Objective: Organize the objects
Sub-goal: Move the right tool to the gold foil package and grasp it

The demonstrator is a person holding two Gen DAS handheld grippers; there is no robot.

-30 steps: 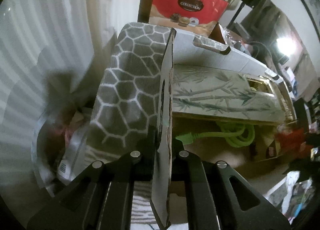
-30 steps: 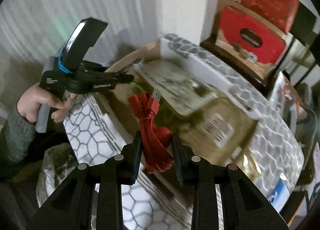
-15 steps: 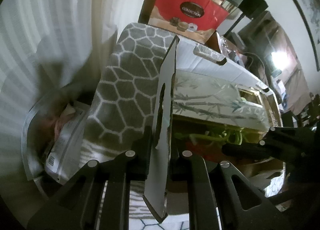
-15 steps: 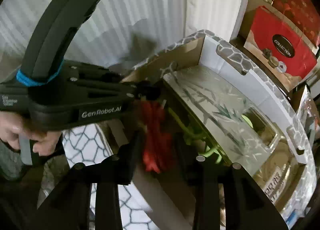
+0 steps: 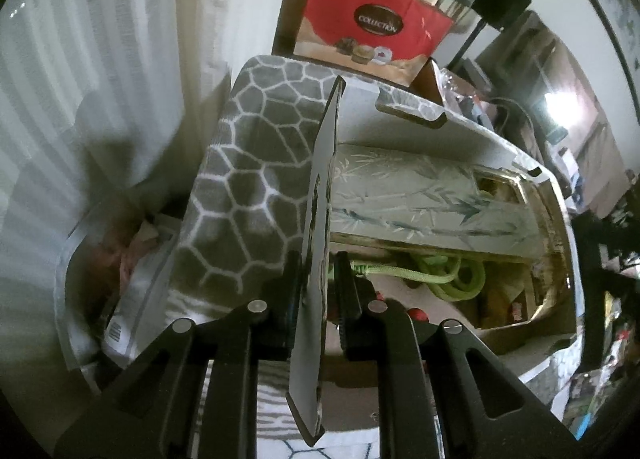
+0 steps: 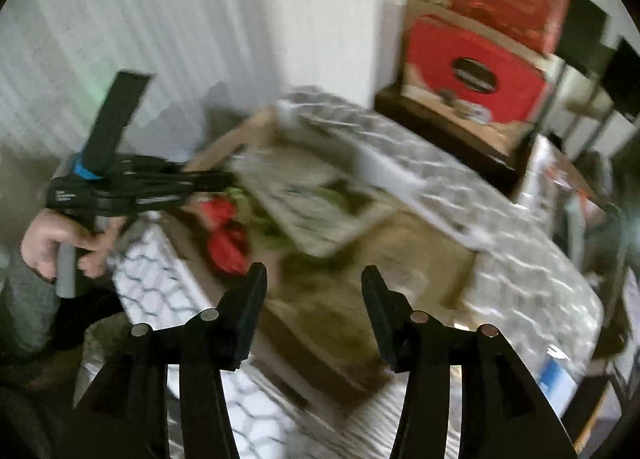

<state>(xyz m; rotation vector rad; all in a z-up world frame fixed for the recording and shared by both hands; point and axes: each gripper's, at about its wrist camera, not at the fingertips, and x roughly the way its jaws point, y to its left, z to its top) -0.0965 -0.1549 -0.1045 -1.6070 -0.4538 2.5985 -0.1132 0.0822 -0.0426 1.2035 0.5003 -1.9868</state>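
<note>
- Flap (image 5: 320, 219) of the box (image 5: 256, 163) sits pinched edge-on in the left tool (image 5: 316, 291); if that grip slips, it swings back over the opening.
- Right tool (image 6: 314, 279) is empty, its jaws opening above the box.
- Red cord (image 6: 226, 237) lies inside by the green cord (image 5: 448, 273).
- Bamboo-print carton (image 5: 420, 203) crowds the interior, leaving little room.

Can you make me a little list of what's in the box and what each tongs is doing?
box: cardboard storage box with grey honeycomb pattern, flaps open
inside: bamboo-print box, green cord, red cord
left tongs: nearly shut on the box flap, holding it upright
right tongs: opening, nothing between them, above the box
behind: red gift bag
</note>
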